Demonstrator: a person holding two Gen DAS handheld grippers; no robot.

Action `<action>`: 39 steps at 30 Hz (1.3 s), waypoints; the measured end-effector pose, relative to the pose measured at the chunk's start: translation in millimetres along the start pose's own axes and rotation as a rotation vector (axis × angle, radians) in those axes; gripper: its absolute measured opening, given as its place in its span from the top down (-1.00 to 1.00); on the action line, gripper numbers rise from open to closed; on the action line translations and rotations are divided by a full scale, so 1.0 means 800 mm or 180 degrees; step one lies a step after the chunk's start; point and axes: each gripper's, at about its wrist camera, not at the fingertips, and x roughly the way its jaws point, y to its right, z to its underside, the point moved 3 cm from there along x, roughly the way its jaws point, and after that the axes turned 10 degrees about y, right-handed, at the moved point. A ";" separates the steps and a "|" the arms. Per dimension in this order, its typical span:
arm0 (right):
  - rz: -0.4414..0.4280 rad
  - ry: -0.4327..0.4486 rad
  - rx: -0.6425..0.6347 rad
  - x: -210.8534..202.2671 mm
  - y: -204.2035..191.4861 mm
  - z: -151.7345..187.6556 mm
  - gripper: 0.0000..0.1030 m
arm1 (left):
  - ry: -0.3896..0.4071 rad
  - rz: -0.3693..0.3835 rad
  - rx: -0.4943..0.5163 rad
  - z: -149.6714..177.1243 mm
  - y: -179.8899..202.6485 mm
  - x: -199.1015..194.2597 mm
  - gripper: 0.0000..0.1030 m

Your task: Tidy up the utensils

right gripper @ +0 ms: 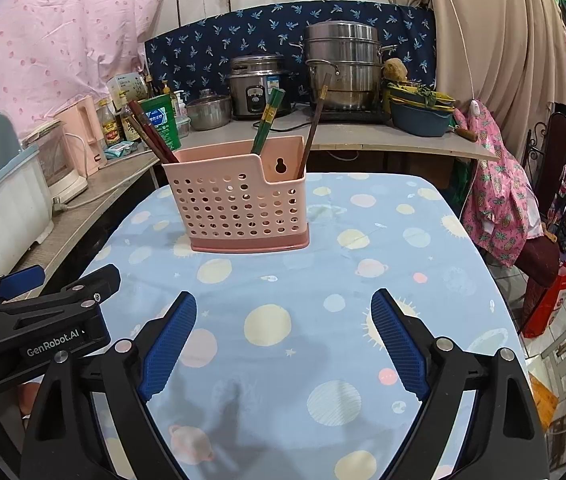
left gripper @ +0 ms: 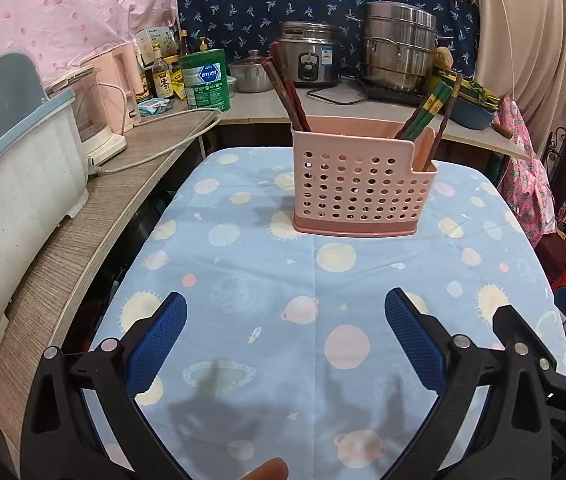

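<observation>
A pink perforated utensil holder (left gripper: 357, 184) (right gripper: 239, 204) stands upright on the far half of the table's planet-print cloth (left gripper: 267, 264). Dark red chopsticks (left gripper: 287, 92) (right gripper: 151, 136) lean out of its left compartment. Green chopsticks (left gripper: 427, 110) (right gripper: 269, 120) and a brown pair (left gripper: 445, 120) (right gripper: 317, 120) stand in its right side. My left gripper (left gripper: 286, 296) hovers open over the near cloth, well short of the holder, with nothing between its blue pads. My right gripper (right gripper: 283, 295) is beside it, also wide open and empty. The left gripper (right gripper: 61, 280) shows at the right wrist view's left edge.
A counter wraps the left and back: a white and blue bin (left gripper: 15, 168), a pink kettle (left gripper: 119, 84), bottles, a green tin (left gripper: 205, 78), a rice cooker (left gripper: 311, 56) and stacked steel pots (left gripper: 397, 52). Clothes (right gripper: 499, 204) hang off the table's right side. A fingertip (left gripper: 267, 470) shows at the bottom.
</observation>
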 end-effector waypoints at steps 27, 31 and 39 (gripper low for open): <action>0.0070 -0.0047 -0.0018 0.011 0.007 0.010 -0.65 | -0.0052 -0.0023 0.0083 0.004 0.005 0.010 -0.85; 0.0094 -0.0050 -0.0023 0.011 0.010 0.012 -0.65 | -0.0054 -0.0048 0.0085 0.004 0.001 0.012 -0.85; 0.0123 -0.0062 -0.0018 0.014 0.015 0.011 -0.65 | -0.0092 -0.0067 0.0063 0.004 -0.005 0.017 -0.86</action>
